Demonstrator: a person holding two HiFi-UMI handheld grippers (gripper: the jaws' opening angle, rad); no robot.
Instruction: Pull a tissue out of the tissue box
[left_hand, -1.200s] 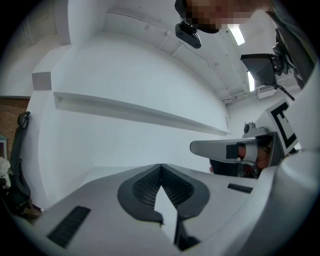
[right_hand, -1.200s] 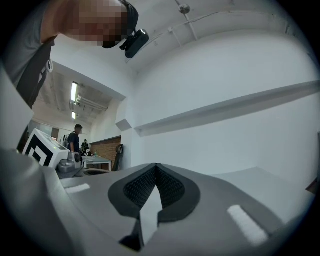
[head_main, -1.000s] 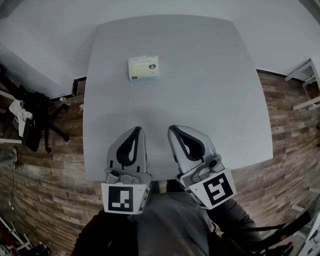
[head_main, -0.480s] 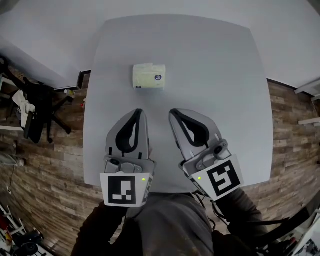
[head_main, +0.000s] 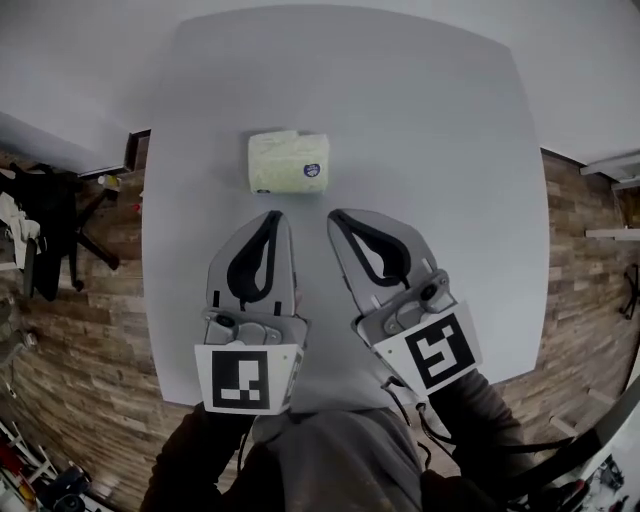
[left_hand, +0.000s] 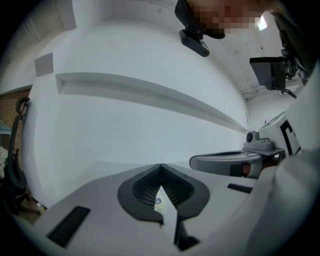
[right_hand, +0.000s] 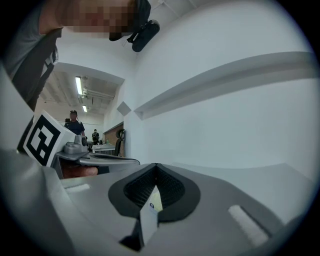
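Pale-yellow tissue box (head_main: 288, 162) lies flat on a grey table (head_main: 440, 150), left of the table's centre, with no tissue drawn from it. A person in dark sleeves (head_main: 200, 450) holds two grippers side by side over the near half of the table, both pointing toward the box. The left gripper (head_main: 274, 214) has its tip just short of the box's near edge, not touching it. The right gripper (head_main: 333, 213) has its tip near the box's near right corner, also clear of it. Each gripper view shows the jaws pressed together tip to tip with nothing pinched, and a sliver of the box through the gap behind the tips. A wood-pattern floor (head_main: 590, 300) surrounds the table.
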